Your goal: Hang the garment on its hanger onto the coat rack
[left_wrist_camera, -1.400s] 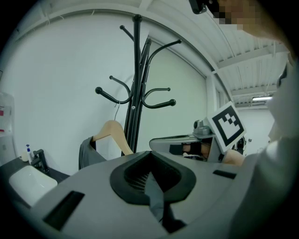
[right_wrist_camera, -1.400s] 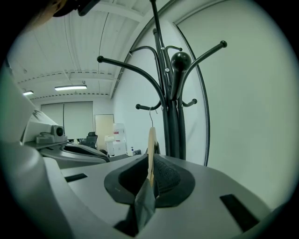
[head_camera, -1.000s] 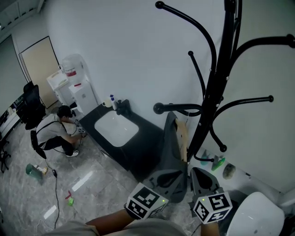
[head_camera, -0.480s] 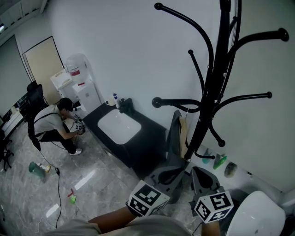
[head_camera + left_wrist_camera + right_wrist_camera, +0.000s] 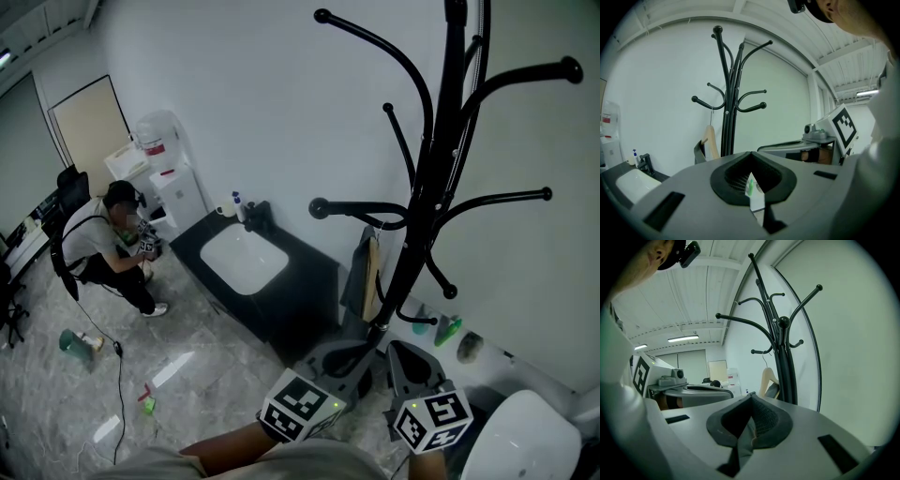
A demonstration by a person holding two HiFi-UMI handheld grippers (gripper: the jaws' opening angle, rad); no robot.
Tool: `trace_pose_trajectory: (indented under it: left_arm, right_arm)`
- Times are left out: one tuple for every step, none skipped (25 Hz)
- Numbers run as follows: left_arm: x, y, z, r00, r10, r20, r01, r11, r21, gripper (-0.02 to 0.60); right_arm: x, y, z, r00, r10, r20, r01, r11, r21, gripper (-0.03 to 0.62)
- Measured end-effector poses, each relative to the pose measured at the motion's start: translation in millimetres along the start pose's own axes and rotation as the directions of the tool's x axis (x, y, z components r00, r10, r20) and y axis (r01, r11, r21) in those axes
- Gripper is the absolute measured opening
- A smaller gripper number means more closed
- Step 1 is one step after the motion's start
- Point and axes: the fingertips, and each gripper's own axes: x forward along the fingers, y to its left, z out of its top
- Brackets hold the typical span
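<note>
You hold both grippers low at the bottom centre of the head view, side by side, aimed at the foot of the coat rack (image 5: pixel 441 187). The left gripper (image 5: pixel 750 154) has its jaws pressed together at the tips, gripping nothing. The right gripper (image 5: pixel 751 397) is likewise closed and seems empty, though the grey sliver in its gap is hard to read. The garment (image 5: pixel 356 272) hangs on its hanger (image 5: pixel 374 272) from the rack's lower left arm, its hem hidden behind the left gripper.
</note>
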Motion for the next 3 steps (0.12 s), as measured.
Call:
trace_pose_trajectory:
  left_arm:
    - [0.2, -0.6, 0.5, 1.000, 0.001, 0.002, -0.001, 1.000, 0.000, 0.005]
    - [0.4, -1.0, 0.8, 1.000, 0.001, 0.003, -0.001, 1.000, 0.000, 0.005]
    - [0.6, -1.3, 1.2, 1.000, 0.002, 0.005, -0.002, 1.000, 0.000, 0.005]
  right_arm:
    - [-0.3, -0.2, 0.2, 1.000, 0.001, 0.001, -0.001, 1.000, -0.001, 0.015]
    - [-0.5, -0.5, 0.3, 1.000, 0.001, 0.002, -0.001, 1.000, -0.003, 0.015]
    - [-0.5, -0.9, 0.3, 1.000, 0.002, 0.002, -0.002, 1.000, -0.004, 0.015]
